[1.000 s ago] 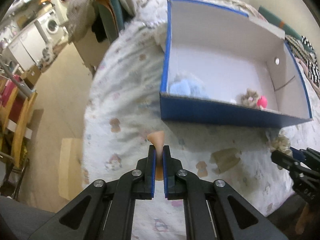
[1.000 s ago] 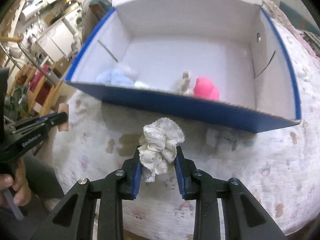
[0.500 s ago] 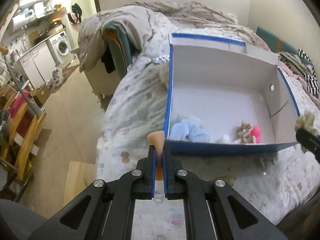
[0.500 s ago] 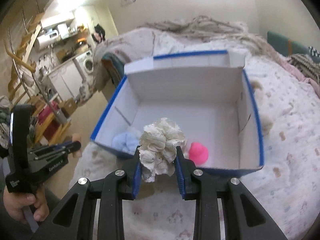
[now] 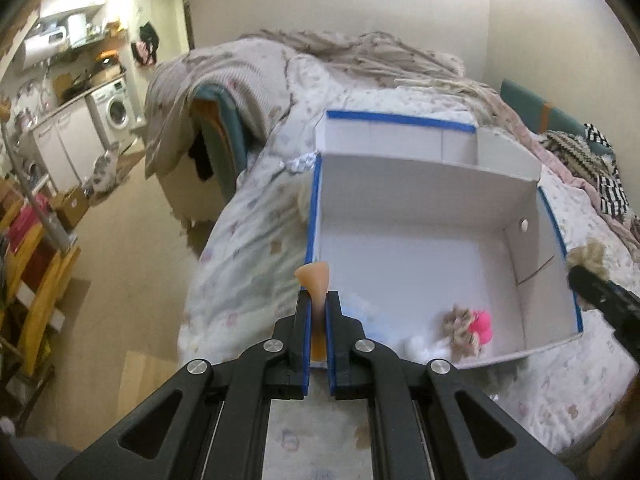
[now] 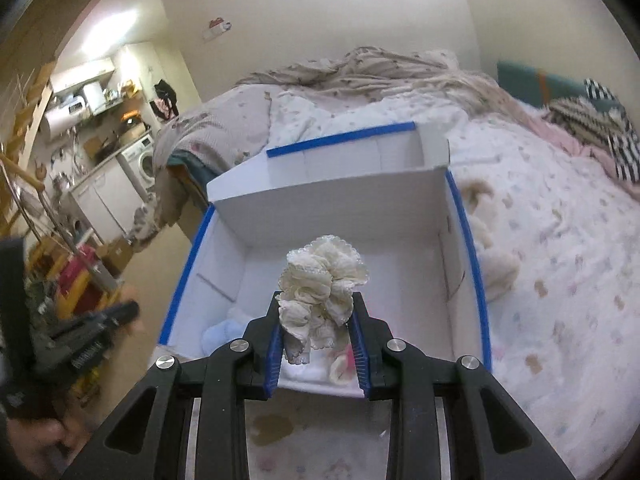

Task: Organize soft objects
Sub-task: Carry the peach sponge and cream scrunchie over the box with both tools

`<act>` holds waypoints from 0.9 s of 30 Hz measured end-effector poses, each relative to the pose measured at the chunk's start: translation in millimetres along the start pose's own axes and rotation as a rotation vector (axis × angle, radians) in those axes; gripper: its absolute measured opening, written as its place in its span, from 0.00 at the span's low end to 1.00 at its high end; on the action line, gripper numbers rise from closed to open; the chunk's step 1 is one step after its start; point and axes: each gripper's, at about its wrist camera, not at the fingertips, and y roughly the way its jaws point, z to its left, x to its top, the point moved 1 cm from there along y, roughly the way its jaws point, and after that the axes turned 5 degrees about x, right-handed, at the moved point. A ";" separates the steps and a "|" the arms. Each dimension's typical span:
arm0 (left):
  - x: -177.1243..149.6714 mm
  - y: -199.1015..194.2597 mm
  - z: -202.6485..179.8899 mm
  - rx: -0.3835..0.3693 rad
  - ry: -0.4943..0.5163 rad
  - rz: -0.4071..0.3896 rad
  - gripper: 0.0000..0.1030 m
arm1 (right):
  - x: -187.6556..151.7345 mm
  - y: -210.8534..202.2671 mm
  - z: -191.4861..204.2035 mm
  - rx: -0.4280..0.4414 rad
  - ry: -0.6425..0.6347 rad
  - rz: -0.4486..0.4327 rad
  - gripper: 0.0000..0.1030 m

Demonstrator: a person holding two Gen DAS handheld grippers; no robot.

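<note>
Cream scrunchie [image 6: 322, 280] pinched in right tongs [image 6: 318, 344], seemingly above the box [image 6: 466, 216].

Cream ruffled scrunchie [image 6: 322, 284] sits bunched up between the right claw's pads, over the open blue-edged box [image 5: 436, 236] on the bed. A small peach cone-shaped soft thing [image 5: 314, 276] is pinched upright in the left. Pink [image 5: 482, 322], blue [image 6: 222, 334] and tan bits lie in the box's near end.

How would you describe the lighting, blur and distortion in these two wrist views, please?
Left wrist view: ceiling glare top right, fisheye bends the box, right gripper blurred at the edge. Right wrist view: scrunchie sharp, left gripper smeared, kitchen dim.
</note>
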 end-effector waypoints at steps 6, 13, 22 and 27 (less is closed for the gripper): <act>25.9 12.0 -12.3 -0.001 0.034 -0.022 0.06 | 13.5 18.6 -8.0 -0.003 -0.009 0.019 0.31; 42.8 44.0 -28.4 -0.004 0.094 -0.011 0.06 | 27.1 47.6 -5.5 -0.017 -0.083 0.047 0.31; 24.4 89.0 -42.8 -0.022 0.131 0.075 0.06 | 11.3 86.2 -14.8 -0.037 -0.043 0.172 0.31; 18.6 103.3 -39.5 -0.024 0.119 0.117 0.06 | 1.2 97.8 -17.9 -0.025 -0.036 0.233 0.31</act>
